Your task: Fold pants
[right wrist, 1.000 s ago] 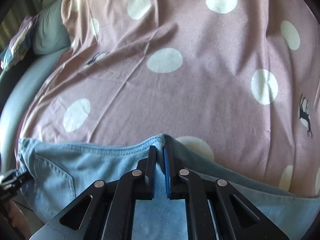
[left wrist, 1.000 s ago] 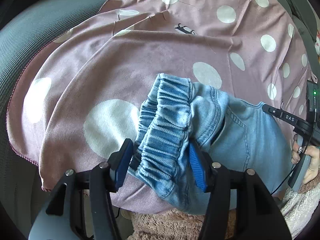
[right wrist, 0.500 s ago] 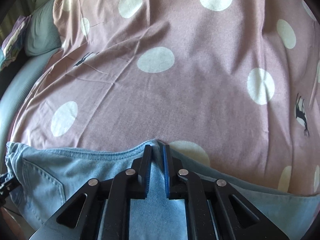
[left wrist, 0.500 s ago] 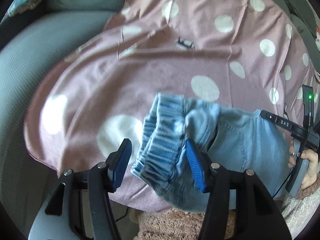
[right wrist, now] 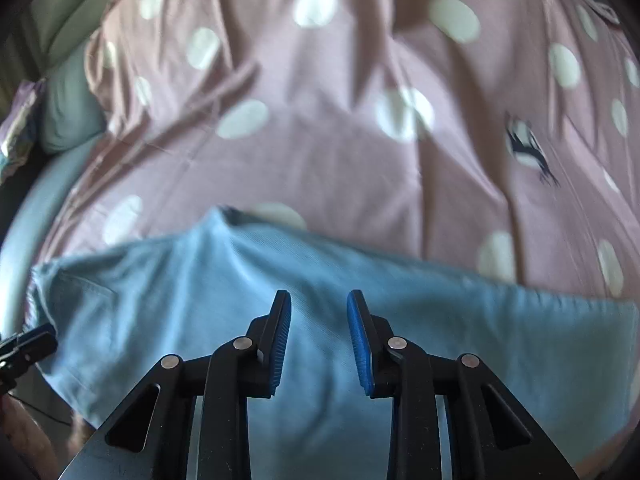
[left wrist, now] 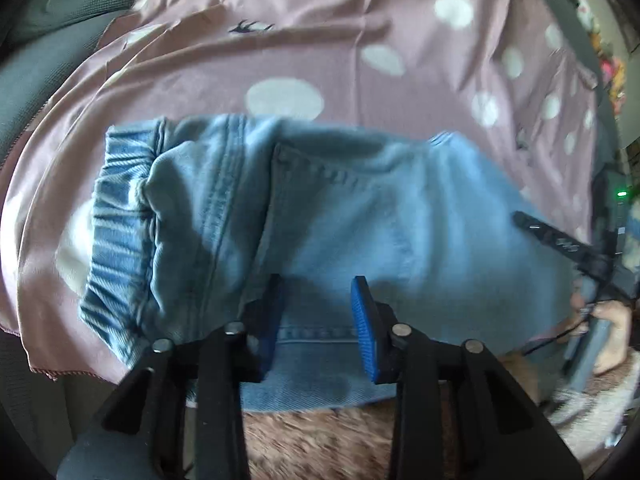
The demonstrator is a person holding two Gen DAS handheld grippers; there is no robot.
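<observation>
Where the bed fills both views: a dusty-pink bedspread with large white dots (left wrist: pixel 400 20) covers nearly everything, creased, with a small dark animal print on it.
Grey bedding: a grey-green textured cushion or mattress edge (left wrist: pixel 60 40) shows at the far left of the left wrist view, beyond the pink hem.
Pants: light blue denim pants with a gathered elastic waistband (left wrist: pixel 340 208) lie on the pink bedspread, near its close edge; the ruffled waistband sits at the left of the left wrist view, a stitched back pocket faces up, and the cloth runs right toward the other gripper. In the right wrist view the same pants (right wrist: pixel 200 288) spread as a wide blue band across the lower frame, with a small raised peak at the far edge.
Fuzzy fabric: a brown-pink fleecy fabric (left wrist: pixel 320 440) shows just below the denim's near edge.
Left gripper: the black two-finger left gripper with blue ribbed pads (left wrist: pixel 316 326) has its jaws just narrowed; the pads stand apart with flat denim lying below them, and none is pinched.
Right gripper: the matching right gripper (right wrist: pixel 319 340) has just been parting its jaws; the pads stand apart over the denim, gripping nothing.
Hand: the person's right hand (left wrist: pixel 608 328) wraps the right gripper's handle at the right edge of the left wrist view.
</observation>
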